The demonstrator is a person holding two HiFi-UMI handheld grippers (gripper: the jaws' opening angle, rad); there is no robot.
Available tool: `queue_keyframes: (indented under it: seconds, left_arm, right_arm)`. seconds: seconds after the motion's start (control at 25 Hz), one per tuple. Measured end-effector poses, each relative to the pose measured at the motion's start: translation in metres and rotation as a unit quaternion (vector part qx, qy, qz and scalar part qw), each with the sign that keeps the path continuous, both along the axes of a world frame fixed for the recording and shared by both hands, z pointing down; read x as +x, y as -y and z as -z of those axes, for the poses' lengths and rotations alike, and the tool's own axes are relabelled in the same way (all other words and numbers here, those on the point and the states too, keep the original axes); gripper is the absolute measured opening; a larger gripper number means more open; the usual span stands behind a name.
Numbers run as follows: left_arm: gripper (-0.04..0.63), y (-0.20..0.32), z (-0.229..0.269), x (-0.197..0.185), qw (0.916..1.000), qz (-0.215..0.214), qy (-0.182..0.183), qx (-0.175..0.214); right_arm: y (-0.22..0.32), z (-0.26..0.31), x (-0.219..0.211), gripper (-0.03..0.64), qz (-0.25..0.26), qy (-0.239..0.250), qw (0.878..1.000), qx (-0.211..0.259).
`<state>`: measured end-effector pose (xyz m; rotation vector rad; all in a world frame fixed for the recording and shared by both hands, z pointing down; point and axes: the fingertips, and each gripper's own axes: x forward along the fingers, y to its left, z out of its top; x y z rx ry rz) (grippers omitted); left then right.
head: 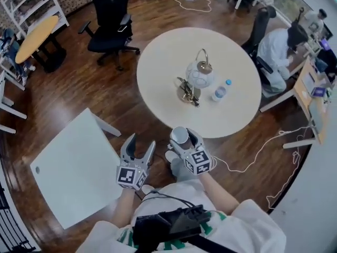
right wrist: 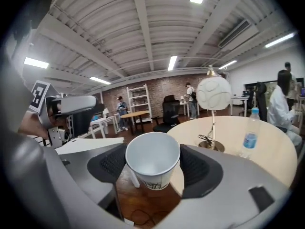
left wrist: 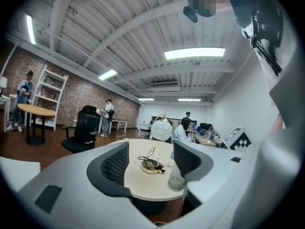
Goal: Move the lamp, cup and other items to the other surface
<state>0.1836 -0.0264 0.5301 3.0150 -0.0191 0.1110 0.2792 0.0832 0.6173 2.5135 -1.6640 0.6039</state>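
My right gripper (head: 182, 139) is shut on a white paper cup (head: 179, 136) just off the near edge of the round cream table (head: 158, 73). In the right gripper view the cup (right wrist: 152, 161) sits tilted between the jaws, its mouth towards the camera. My left gripper (head: 141, 141) stands open and empty beside it, level, pointing at the round table. A globe lamp (head: 199, 74) on a brass base with its cord, and a water bottle (head: 220, 91), stand on that table. The white square table (head: 73, 173) lies to the left.
A black office chair (head: 110, 20) stands beyond the round table. A person (head: 279, 49) sits at a desk on the right. A white cable (head: 253, 157) trails over the wooden floor at right. A small yellow table (head: 36, 31) and a shelf are far left.
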Motion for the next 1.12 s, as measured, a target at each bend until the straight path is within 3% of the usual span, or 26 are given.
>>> queue_keyframes:
  seconds: [0.32, 0.6, 0.88, 0.96, 1.12]
  left_arm:
    - [0.295, -0.053, -0.014, 0.105, 0.9967, -0.081, 0.005, -0.002]
    - [0.295, -0.094, -0.036, 0.165, 0.9911, -0.129, 0.027, -0.018]
    - [0.295, -0.105, -0.051, 0.184, 0.9875, -0.147, 0.054, -0.015]
    - [0.295, -0.101, -0.050, 0.177, 0.9884, -0.138, 0.061, -0.013]
    - [0.295, -0.098, -0.045, 0.171, 0.9901, -0.128, 0.057, -0.010]
  right_arm:
    - [-0.067, -0.041, 0.123, 0.376, -0.085, -0.025, 0.995, -0.037]
    - [-0.096, -0.103, 0.204, 0.379, -0.169, 0.004, 0.984, -0.057]
    - [-0.092, -0.132, 0.247, 0.401, -0.201, 0.010, 0.978, -0.050]
    - [-0.091, -0.129, 0.245, 0.442, -0.213, 0.010, 0.976, -0.037]
    - [-0.108, -0.124, 0.242, 0.442, -0.236, 0.014, 0.972, -0.008]
